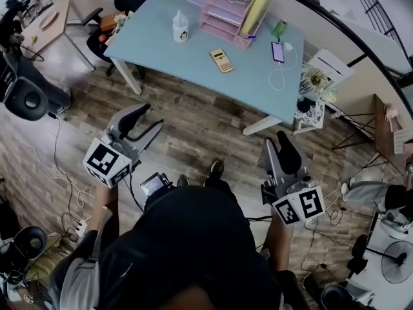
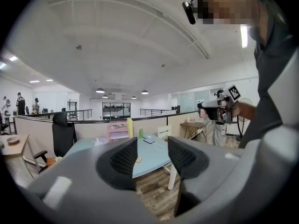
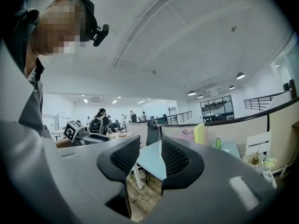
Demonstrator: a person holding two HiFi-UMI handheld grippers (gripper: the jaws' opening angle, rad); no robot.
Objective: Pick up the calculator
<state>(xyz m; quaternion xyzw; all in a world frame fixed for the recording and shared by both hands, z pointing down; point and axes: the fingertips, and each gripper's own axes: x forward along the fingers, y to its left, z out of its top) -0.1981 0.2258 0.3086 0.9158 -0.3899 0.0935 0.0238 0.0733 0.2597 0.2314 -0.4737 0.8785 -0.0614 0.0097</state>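
The yellow rectangular calculator (image 1: 221, 60) lies flat on the light blue worktop (image 1: 161, 44), in front of the pink plastic tray stack (image 1: 226, 15). Both arms extend forward over the wooden floor (image 1: 193, 121), short of the worktop. The left hand-held gripper (image 1: 150, 118) has its jaws spread and empty. The right hand-held gripper (image 1: 284, 137) has its jaws drawn together, holding nothing.

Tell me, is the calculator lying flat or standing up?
Lying flat. The calculator rests on the blue table, its whole top showing from above.
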